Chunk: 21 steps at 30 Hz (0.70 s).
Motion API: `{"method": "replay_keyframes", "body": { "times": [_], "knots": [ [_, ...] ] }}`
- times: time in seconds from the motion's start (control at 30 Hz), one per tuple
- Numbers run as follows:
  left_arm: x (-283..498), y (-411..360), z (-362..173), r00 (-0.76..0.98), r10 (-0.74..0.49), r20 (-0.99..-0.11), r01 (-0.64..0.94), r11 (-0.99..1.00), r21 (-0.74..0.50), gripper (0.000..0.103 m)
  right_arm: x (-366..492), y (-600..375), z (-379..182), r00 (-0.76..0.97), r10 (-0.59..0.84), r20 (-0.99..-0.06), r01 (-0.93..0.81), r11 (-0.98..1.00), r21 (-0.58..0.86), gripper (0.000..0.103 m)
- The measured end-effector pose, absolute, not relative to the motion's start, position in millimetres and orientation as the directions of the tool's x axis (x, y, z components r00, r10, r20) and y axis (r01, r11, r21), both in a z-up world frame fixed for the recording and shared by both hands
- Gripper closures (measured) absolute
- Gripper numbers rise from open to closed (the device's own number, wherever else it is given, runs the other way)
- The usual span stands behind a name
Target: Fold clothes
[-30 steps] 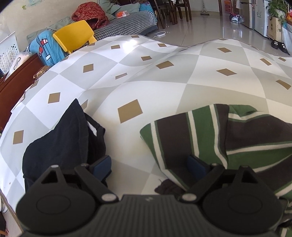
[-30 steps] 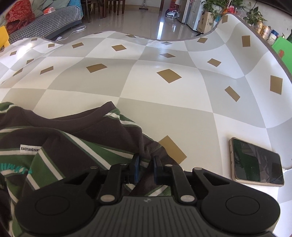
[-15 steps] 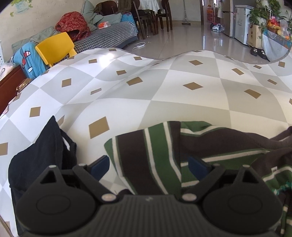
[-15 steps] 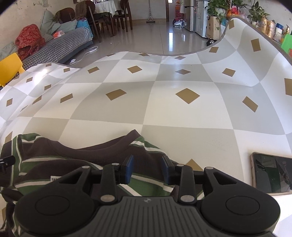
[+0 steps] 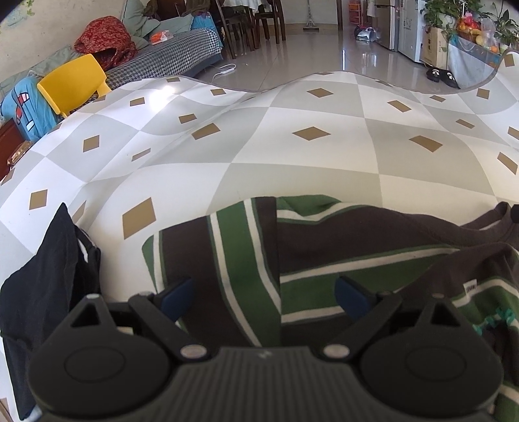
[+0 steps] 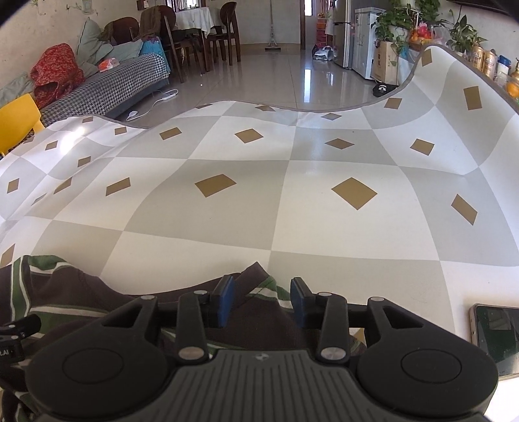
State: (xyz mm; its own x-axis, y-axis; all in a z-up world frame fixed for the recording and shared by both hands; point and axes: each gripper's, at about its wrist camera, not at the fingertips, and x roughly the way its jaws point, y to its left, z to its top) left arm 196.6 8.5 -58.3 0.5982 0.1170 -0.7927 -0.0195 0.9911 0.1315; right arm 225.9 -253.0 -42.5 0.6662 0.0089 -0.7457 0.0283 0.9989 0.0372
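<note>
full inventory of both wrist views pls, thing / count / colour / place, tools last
striped shirt: 1, green, brown and white, near edge of the table, under both tools
black garment: 1, black, bunched left of the striped shirt
tablecloth: 1, white and grey checks with tan diamonds, covers the table
phone: 1, dark screen, pale rim, flat on the cloth right of the shirt
yellow chair: 1, yellow, beyond the table's far left
sofa: 1, houndstooth cover, clothes heaped on it, far left
dining chairs: several, dark wood, background
left tool: 1, black, blue pads, wide open over the shirt
right tool: 1, black, blue pads, jaws opening, shirt collar edge between them
</note>
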Motion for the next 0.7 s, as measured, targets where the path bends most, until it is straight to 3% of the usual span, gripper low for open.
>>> {"method": "replay_keyframes", "body": {
  "times": [0.47, 0.57, 0.7],
  "knots": [
    [204, 1, -69, 0.577, 0.112, -0.809, 0.001, 0.991, 0.137, 0.007, 238, -238, -60, 0.636, -0.007, -0.771, -0.066, 0.996, -0.064, 0.065],
    [204, 1, -70, 0.578, 0.113, -0.808, 0.000, 0.990, 0.139, 0.006, 237, -236, -60, 0.639, -0.009, -0.769, -0.069, 0.995, -0.068, 0.070],
    [204, 1, -70, 0.579, 0.115, -0.807, 0.001, 0.990, 0.142, 0.006, 238, -231, -60, 0.644, -0.027, -0.764, -0.065, 0.994, -0.090, 0.084]
  ]
}}
